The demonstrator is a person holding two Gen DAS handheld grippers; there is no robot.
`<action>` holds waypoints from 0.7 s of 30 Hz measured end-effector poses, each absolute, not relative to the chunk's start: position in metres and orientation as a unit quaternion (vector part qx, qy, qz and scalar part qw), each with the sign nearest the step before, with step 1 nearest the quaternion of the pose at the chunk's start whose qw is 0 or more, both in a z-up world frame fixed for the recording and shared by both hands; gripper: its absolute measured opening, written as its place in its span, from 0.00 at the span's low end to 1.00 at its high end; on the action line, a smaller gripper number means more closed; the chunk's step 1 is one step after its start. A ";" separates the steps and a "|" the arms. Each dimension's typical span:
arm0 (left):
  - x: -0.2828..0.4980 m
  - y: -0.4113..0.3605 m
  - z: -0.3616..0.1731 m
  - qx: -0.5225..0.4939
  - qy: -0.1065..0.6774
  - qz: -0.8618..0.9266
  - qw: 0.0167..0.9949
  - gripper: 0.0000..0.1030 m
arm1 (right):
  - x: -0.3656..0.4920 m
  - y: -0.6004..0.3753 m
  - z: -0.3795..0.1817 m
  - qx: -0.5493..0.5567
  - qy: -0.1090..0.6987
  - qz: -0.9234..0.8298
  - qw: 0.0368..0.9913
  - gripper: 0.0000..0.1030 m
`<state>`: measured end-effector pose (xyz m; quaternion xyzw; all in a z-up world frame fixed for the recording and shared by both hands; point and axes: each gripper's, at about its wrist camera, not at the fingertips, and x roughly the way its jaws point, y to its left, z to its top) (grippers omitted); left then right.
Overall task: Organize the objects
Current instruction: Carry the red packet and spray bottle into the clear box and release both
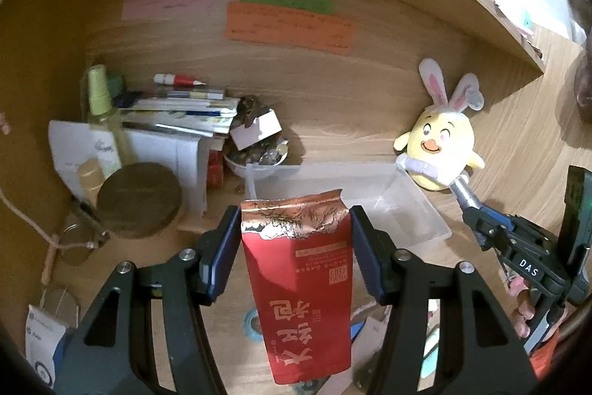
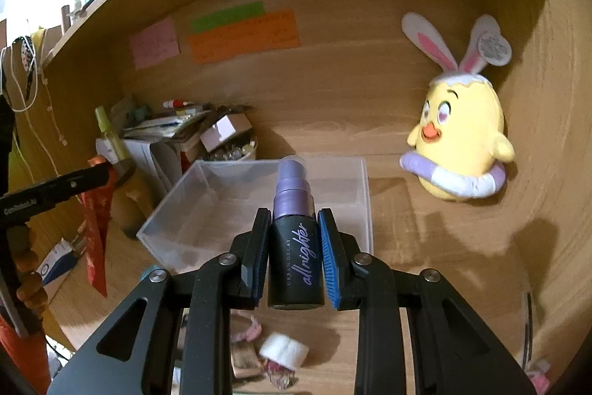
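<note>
Red pouch (image 1: pixel 299 284) in left claw (image 1: pixel 294 247), spray bottle (image 2: pixel 294 247) in right claw (image 2: pixel 294 258), clear bin (image 2: pixel 259 210) beyond.

Both wrist views, perhaps angled down, toward clear bin (image 1: pixel 407 210).

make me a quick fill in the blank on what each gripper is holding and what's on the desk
1. The left gripper grips a ____ foil pouch.
2. The right gripper grips a small spray bottle with a ____ cap.
3. The clear plastic bin ahead of both grippers is ____.
4. The yellow chick plush wears ____ ears.

Missing words: red; purple; empty; bunny
</note>
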<state>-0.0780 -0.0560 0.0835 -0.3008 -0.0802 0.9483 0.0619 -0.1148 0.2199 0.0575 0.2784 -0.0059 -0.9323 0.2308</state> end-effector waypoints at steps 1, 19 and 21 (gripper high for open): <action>-0.081 -0.056 0.084 -0.301 -0.080 0.948 0.063 0.56 | -0.117 0.219 0.059 0.277 -0.005 -0.933 0.232 0.23; -0.166 -0.045 0.091 -0.324 -0.076 0.942 0.050 0.56 | -0.176 0.191 0.050 0.308 0.007 -0.921 0.237 0.23; -0.175 -0.043 0.087 -0.330 -0.073 0.940 0.047 0.56 | -0.181 0.188 0.047 0.314 0.010 -0.919 0.237 0.23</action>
